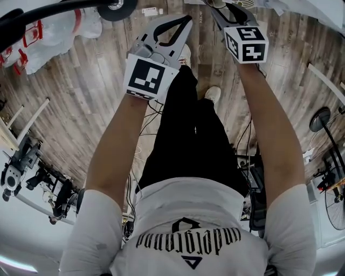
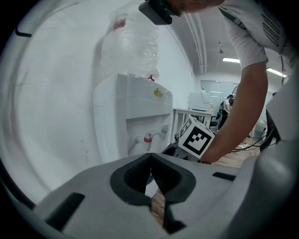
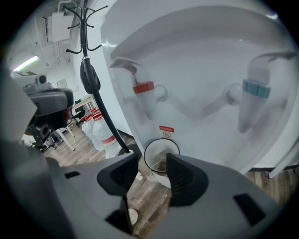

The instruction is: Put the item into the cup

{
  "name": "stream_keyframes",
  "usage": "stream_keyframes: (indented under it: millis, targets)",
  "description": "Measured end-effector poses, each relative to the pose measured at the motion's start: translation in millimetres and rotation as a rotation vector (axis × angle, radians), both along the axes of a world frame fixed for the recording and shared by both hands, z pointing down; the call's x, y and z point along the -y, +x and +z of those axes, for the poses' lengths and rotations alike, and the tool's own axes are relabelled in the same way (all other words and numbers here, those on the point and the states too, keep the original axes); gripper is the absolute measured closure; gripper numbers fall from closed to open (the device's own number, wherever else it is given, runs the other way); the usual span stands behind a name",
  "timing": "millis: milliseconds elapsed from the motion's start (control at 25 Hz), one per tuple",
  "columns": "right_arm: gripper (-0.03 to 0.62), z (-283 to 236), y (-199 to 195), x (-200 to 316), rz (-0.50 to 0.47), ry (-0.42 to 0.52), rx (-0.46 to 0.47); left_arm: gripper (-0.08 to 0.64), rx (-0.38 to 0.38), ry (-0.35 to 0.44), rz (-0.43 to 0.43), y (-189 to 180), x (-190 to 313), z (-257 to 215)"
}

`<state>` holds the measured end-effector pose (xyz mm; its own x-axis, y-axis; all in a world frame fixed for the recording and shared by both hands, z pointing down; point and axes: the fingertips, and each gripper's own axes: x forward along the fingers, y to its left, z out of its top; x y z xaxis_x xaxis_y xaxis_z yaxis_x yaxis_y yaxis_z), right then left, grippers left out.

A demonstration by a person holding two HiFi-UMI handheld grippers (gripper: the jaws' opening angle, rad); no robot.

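In the right gripper view a clear cup stands below the water dispenser's red tap, and something small and brownish lies inside it. My right gripper hangs just above and in front of the cup. It is open, with nothing between its jaws. My left gripper is shut, tips touching, and empty. It looks toward the dispenser from the side, with the right gripper's marker cube beyond it. In the head view the left gripper and the right gripper reach forward at the top edge.
A blue tap is at the right of the dispenser front. A black coat stand and several water bottles stand to the left on the wood floor. A bagged bottle and lab gear lie to my left.
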<state>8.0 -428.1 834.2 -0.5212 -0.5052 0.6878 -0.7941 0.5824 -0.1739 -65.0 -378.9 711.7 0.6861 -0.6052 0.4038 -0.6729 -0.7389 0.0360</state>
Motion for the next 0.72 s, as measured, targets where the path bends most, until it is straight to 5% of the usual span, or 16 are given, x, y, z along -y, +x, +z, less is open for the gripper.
stream_keyframes:
  millis: [280,720]
  targets:
    - [0.404,-62,5,-30,-0.029,0.054,0.031,0.552,-0.013,0.031,-0.015,5,-19,-46]
    - [0.471,-229,19,-112,-0.15,0.214,0.101,0.552,-0.072,0.07,-0.07,31,-92,-174]
